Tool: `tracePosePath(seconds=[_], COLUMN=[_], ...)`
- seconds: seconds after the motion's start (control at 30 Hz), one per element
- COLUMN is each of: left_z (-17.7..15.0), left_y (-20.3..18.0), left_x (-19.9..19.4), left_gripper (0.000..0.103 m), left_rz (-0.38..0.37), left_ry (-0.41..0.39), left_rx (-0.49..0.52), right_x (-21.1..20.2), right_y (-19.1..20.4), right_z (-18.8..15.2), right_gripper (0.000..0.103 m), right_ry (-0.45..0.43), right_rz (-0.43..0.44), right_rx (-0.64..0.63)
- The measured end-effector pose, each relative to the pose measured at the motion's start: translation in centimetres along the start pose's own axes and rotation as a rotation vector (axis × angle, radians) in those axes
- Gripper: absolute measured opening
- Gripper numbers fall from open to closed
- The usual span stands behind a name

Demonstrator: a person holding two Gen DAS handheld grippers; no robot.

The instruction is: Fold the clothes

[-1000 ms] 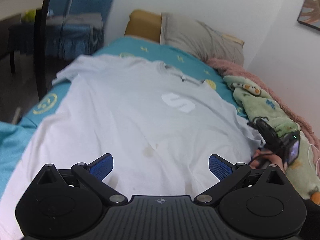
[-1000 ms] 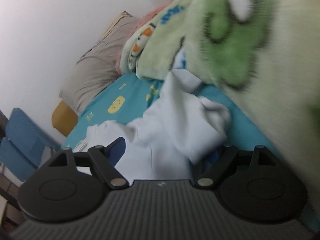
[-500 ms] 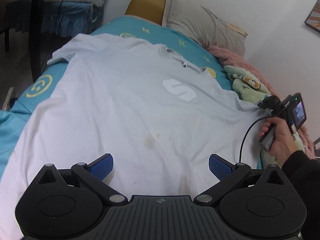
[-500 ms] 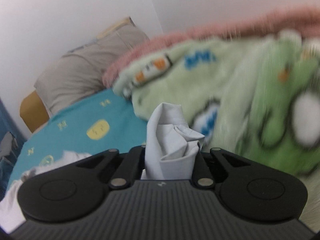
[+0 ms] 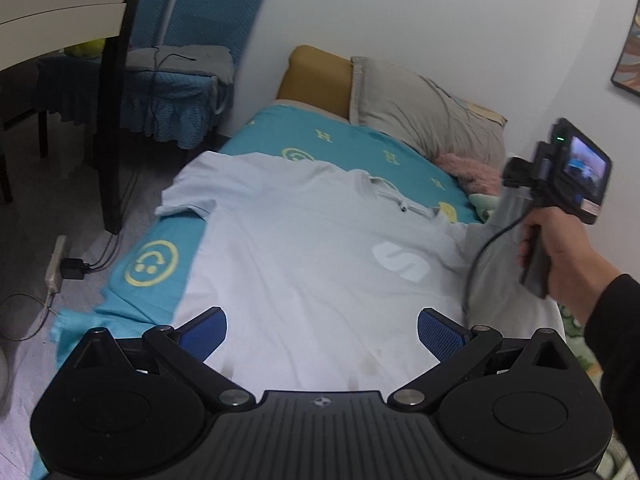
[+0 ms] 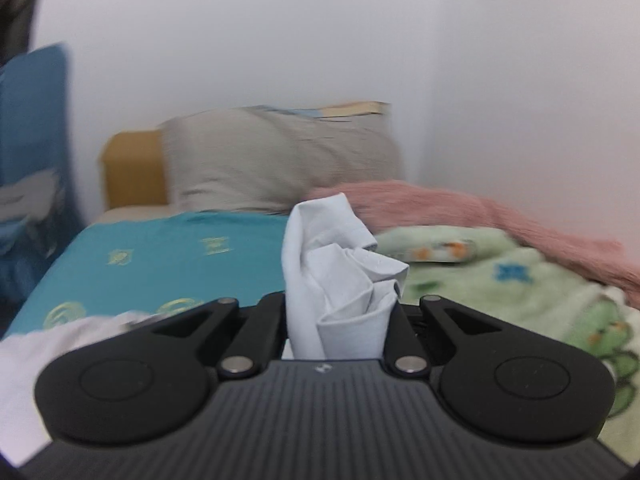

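Observation:
A pale white T-shirt with a white logo lies face up on the bed. My left gripper hovers open above its lower part, blue pads wide apart and holding nothing. My right gripper is shut on the bunched right sleeve of the shirt. In the left wrist view a hand holds that right gripper raised at the bed's right side, with the sleeve lifted off the bed and hanging from it. The left sleeve lies flat near the bed's left edge.
The bed has a teal sheet with yellow smiley prints, a grey pillow at its head, and a green blanket and pink blanket along the wall. A dark table leg, chair and floor cables stand left of the bed.
The right gripper closed on the right sleeve and lifted it up off the bed. The left gripper rose and drew back, staying open.

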State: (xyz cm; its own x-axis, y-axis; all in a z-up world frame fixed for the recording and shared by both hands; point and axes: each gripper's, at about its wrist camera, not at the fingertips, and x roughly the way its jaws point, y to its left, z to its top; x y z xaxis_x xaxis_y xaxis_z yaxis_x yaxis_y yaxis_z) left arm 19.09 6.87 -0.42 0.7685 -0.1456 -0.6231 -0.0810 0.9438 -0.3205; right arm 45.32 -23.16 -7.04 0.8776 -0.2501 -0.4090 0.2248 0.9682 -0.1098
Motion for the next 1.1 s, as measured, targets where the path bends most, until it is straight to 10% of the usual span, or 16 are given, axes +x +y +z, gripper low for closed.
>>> tracePosePath(seconds=[0.3,0.43,0.5,0.63,1.1], left_z=[-1.1,-1.3,-1.4,-1.2,-2.3], left_y=[1.7,3.3,3.8,3.7,0.6], left_x=[2.1,3.4,3.8,3.9,-0.3], left_gripper=[0.103,0.103,0.103,0.103,0.103], left_rz=[0.009,0.030,0.028,0.030,-0.044], left_ry=[0.060,0.082,0.093,0.090,0.042], left_rx=[-0.018,-0.074,-0.090,-0.069,-0.037], right_x=[2.2,3.7,3.7,2.0,-22.6], right_y=[16.3,16.6,15.7,12.9,-4.1], right_z=[-5.0,-5.6,-5.3,-4.4,-2.9], right_gripper=[0.012,0.013,0.024,0.087,0.087], right_ry=[0.069,0.105,0.126,0.139,0.172], right_rz=[0.073,0.076,0.111,0.194,0.266], right_rx=[-0.268,-0.231,-0.194,-0.133,0.112])
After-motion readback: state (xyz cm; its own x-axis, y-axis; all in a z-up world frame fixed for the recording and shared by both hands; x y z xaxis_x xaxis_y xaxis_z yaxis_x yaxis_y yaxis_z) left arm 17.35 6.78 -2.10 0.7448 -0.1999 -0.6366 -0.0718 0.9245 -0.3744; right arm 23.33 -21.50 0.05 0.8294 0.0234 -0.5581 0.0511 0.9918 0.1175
